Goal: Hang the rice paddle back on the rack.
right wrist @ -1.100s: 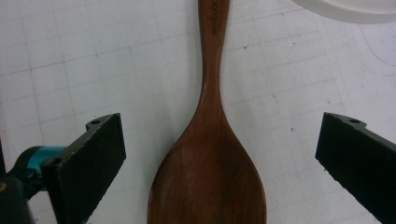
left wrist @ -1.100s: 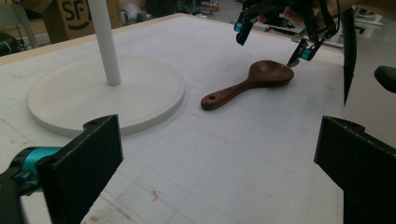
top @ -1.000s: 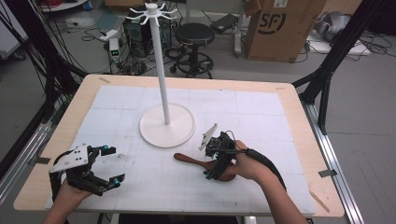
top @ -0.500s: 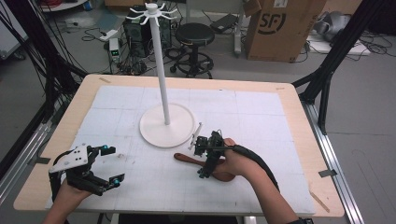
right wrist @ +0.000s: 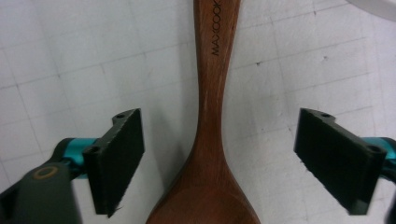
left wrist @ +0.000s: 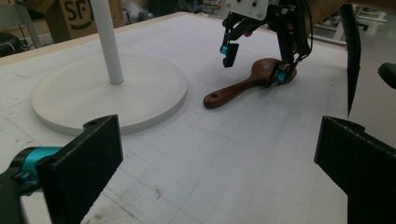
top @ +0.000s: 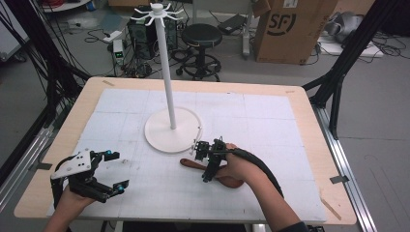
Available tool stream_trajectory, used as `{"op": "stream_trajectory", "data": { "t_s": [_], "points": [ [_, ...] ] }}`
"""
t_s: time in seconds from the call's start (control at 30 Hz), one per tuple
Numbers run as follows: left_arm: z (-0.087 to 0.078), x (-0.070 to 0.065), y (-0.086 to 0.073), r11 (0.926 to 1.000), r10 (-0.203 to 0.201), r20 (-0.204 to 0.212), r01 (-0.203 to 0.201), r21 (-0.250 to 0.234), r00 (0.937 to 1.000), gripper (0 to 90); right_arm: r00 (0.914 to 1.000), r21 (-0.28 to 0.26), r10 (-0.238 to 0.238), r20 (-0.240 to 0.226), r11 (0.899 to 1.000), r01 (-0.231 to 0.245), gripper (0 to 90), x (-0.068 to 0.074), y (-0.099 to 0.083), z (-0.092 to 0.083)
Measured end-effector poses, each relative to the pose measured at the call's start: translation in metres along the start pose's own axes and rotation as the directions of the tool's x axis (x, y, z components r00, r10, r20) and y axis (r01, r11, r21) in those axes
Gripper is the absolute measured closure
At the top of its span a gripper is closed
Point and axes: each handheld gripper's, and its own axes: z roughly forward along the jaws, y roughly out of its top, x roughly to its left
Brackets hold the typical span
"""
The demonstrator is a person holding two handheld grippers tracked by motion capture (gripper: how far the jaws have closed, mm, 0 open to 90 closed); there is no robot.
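The table [top: 300, 104] is covered by a white gridded mat, with the rack [top: 172, 129] stood mid-table. The left gripper [top: 115, 170] is held wide apart near the front left corner. The right gripper [right wrist: 217, 156] is spread wide astride the wooden spoon [right wrist: 210, 140], lying flat just beside the rack's base.

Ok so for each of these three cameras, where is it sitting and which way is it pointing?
High view: above the person's side, facing forward and down on the table; both forearms enter from below.
Left gripper view: rides the left gripper, looking low across the table; its open jaws show.
Right gripper view: rides the right gripper, looking straight down; open jaws straddle the wooden spoon.
All three share the spoon.
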Motion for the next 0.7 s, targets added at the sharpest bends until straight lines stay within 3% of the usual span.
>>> {"op": "stream_trajectory", "data": {
  "t_s": [0.23, 0.37, 0.5, 0.53, 0.7],
  "points": [
    [0.000, 0.000, 0.000, 1.0000, -0.002, 0.000, 0.002, -0.002, 1.0000, 1.7, 0.9997, 0.044, -0.017, -0.019, 0.999, 0.018, 26.8, 0.000, 0.008, 0.003],
    [-0.001, 0.000, 0.000, 1.0000, -0.001, -0.002, 0.001, -0.003, 1.0000, 1.7, 0.9999, 0.074, -0.002, -0.013, 0.997, 0.003, 31.6, 0.000, 0.011, 0.004],
    [-0.001, 0.000, 0.000, 1.0000, 0.001, -0.002, -0.001, -0.001, 1.0000, 1.7, 0.9998, 0.086, -0.021, -0.006, 0.996, 0.022, 35.9, 0.000, 0.015, 0.004],
    [-0.001, 0.000, 0.000, 1.0000, 0.001, -0.001, -0.001, -0.001, 1.0000, 1.7, 1.0000, 0.090, -0.002, -0.009, 0.996, 0.003, 37.7, 0.001, 0.017, 0.004],
    [-0.001, 0.000, 0.000, 1.0000, 0.002, -0.001, -0.002, -0.001, 1.0000, 1.7, 0.9998, 0.114, -0.005, -0.021, 0.993, 0.007, 43.8, 0.000, 0.019, 0.007]
  ]
}}
